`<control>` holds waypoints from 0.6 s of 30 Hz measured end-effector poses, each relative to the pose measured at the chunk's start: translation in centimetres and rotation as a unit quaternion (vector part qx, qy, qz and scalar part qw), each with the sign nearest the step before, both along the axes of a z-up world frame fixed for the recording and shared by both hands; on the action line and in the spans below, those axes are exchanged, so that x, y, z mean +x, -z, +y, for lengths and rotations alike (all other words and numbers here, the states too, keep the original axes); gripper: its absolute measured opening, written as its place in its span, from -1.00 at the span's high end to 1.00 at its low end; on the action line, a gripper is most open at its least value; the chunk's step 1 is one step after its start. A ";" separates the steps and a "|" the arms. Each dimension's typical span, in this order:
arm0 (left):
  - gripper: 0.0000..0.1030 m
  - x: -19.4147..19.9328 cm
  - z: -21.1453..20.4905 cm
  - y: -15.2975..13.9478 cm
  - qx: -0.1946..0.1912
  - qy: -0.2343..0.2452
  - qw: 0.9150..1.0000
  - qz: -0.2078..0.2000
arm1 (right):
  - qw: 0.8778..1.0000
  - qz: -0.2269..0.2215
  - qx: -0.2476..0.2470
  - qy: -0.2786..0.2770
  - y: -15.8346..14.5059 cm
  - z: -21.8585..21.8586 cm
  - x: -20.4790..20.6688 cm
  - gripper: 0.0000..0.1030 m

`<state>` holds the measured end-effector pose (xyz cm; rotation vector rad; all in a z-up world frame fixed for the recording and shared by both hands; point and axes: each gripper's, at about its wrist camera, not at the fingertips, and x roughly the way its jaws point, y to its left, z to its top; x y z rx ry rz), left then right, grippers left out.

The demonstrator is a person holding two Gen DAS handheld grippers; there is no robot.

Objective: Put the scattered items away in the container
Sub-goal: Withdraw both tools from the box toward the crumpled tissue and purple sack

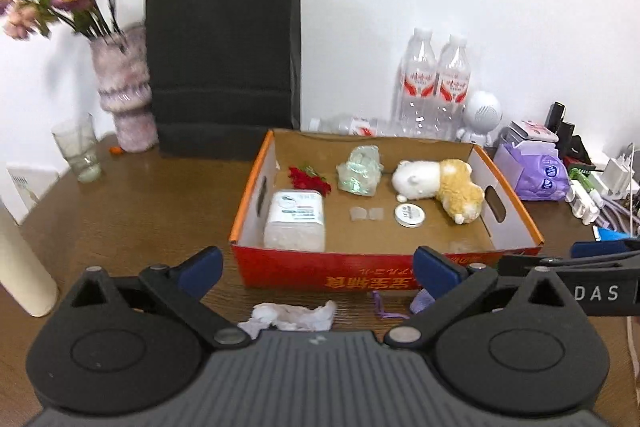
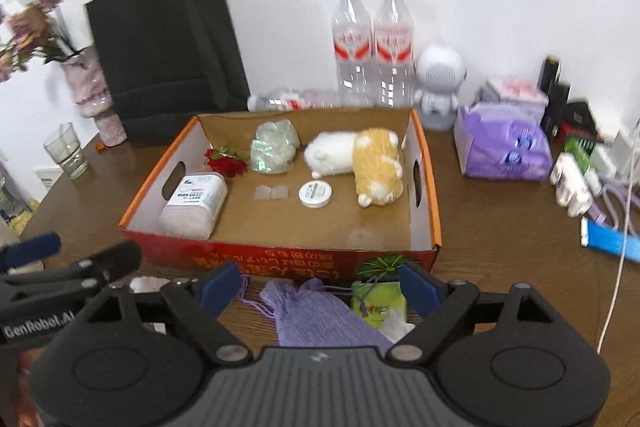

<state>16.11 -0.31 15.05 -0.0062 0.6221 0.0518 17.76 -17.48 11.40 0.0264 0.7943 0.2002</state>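
Observation:
An orange-rimmed cardboard box point(image 1: 516, 201) point(image 2: 428, 167) stands on the wooden table. It holds a plush toy point(image 1: 440, 183) point(image 2: 360, 163), a white jar point(image 1: 296, 221) point(image 2: 196, 203), a red flower point(image 1: 308, 179), a clear wrapped bundle point(image 1: 360, 169) and a round tin point(image 1: 410, 215) point(image 2: 315, 193). In front of the box lie a crumpled tissue point(image 1: 292, 315), a purple pouch point(image 2: 320, 315) point(image 1: 422, 301) and a green packet point(image 2: 378, 301). My left gripper point(image 1: 318, 271) is open above the tissue. My right gripper point(image 2: 320, 285) is open over the pouch and packet.
A black paper bag point(image 1: 224, 67), a vase of flowers point(image 1: 124, 87) and a glass point(image 1: 78, 147) stand at the back left. Water bottles point(image 1: 436, 79), a white robot figure point(image 2: 438, 87), a purple tissue pack point(image 2: 504, 143), chargers and cables point(image 2: 576, 183) crowd the right.

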 end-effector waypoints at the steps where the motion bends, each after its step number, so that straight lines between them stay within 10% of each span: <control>1: -1.00 -0.8 0.0 0.1 0.003 -0.002 1.000 -0.011 | 1.000 -0.012 -0.003 0.001 0.1 -0.1 -0.7 -0.69; 9: -1.00 -11.9 1.0 3.0 0.027 0.009 0.993 -0.117 | 0.996 -0.090 0.011 -0.004 2.2 -1.8 -9.3 -0.75; 18: -1.00 -21.3 1.9 7.8 0.021 0.016 0.990 -0.141 | 0.983 -0.178 0.039 -0.010 6.3 -2.4 -21.1 -0.90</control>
